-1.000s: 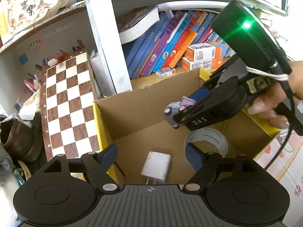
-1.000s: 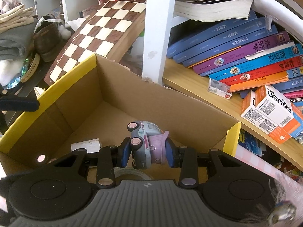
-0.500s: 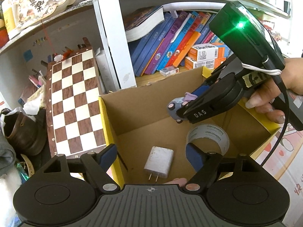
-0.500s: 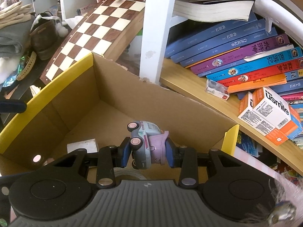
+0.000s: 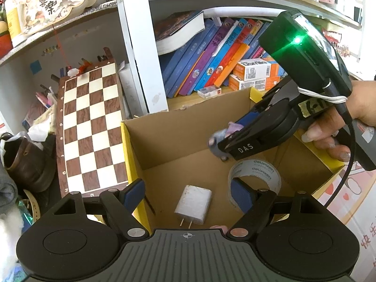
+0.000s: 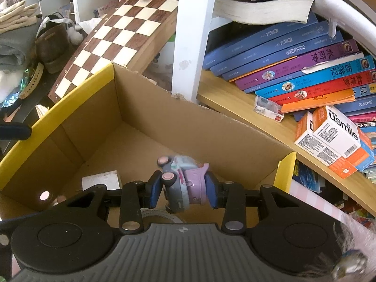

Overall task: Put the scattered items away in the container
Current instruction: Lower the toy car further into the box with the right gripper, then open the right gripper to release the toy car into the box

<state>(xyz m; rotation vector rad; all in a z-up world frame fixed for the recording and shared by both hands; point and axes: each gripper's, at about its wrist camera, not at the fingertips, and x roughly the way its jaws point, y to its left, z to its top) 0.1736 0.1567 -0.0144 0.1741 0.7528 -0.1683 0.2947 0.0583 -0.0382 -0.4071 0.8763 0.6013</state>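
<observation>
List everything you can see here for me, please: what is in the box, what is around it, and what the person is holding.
cardboard box: one, brown with yellow rim, in front of the shelf
toy car: one, grey and purple, above the box, between the jaws of the right hand-held gripper
charger plug: one, white, on the box floor
tape roll: one, pale, on the box floor beside the plug
chessboard: one, brown and cream, leaning left of the box
books: many, blue, purple, red, orange, on the shelf
small cartons: two, white and orange, on the shelf
shoe: one, brown, far left
left hand-held gripper: open, empty, over the box
right hand-held gripper: jaws opening around the car
hand: one, gripping the right handle
</observation>
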